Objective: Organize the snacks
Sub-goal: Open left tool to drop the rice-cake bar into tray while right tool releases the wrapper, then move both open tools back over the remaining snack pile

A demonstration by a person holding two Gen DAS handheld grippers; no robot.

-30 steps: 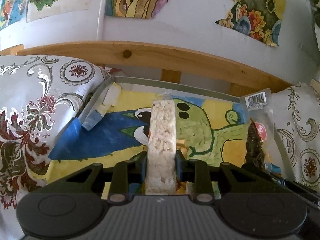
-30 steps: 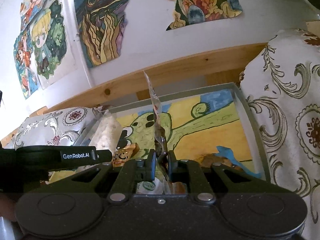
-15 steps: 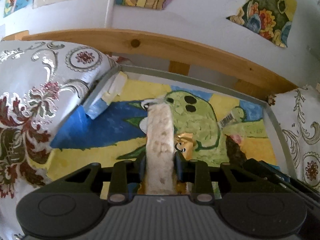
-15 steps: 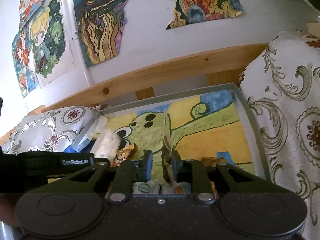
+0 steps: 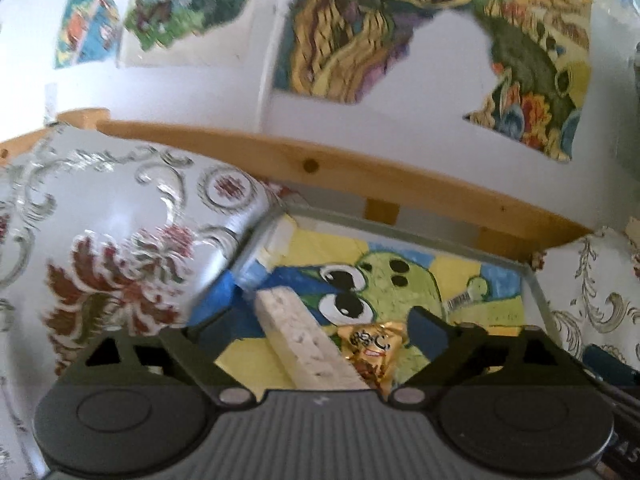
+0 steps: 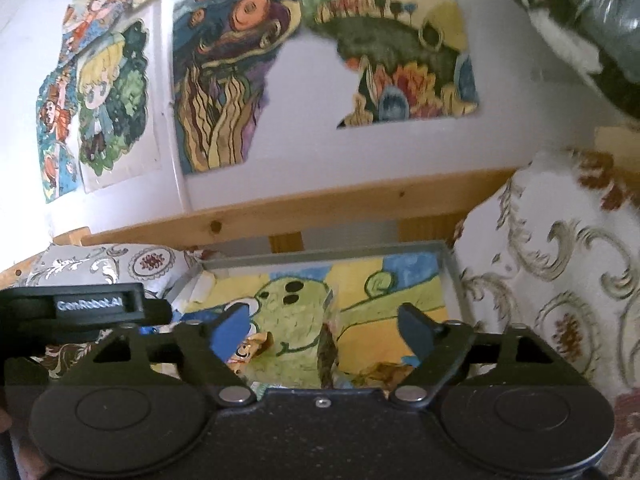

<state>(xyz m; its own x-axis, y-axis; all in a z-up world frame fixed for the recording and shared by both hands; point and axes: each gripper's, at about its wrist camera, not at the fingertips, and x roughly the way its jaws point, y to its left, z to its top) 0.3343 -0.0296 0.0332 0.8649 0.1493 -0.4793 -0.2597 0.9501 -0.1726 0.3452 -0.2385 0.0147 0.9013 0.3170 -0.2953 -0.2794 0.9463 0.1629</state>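
A pale puffed-rice bar (image 5: pixel 308 340) lies slanted in the painted tray (image 5: pixel 400 232), loose between the spread fingers of my left gripper (image 5: pixel 320 324), which is open. A gold wrapped snack (image 5: pixel 372 346) sits just right of the bar. In the right wrist view, a clear packet of dark snack (image 6: pixel 329 344) stands in the tray (image 6: pixel 320 258) between the fingers of my right gripper (image 6: pixel 324 328), also open and not touching it. The gold snack (image 6: pixel 250 350) shows behind the right gripper's left finger.
Patterned cloth (image 5: pixel 112 240) flanks the tray on the left and patterned cloth (image 6: pixel 560 260) on the right. A wooden rail (image 5: pixel 320 168) and a white wall with drawings rise behind. The left gripper's body (image 6: pixel 80 308) crosses the left of the right wrist view.
Both grippers opened. The rice bar left the left gripper and now lies slanted in the tray; the dark packet left the right gripper and stands in the tray. Both grippers pulled up and back.
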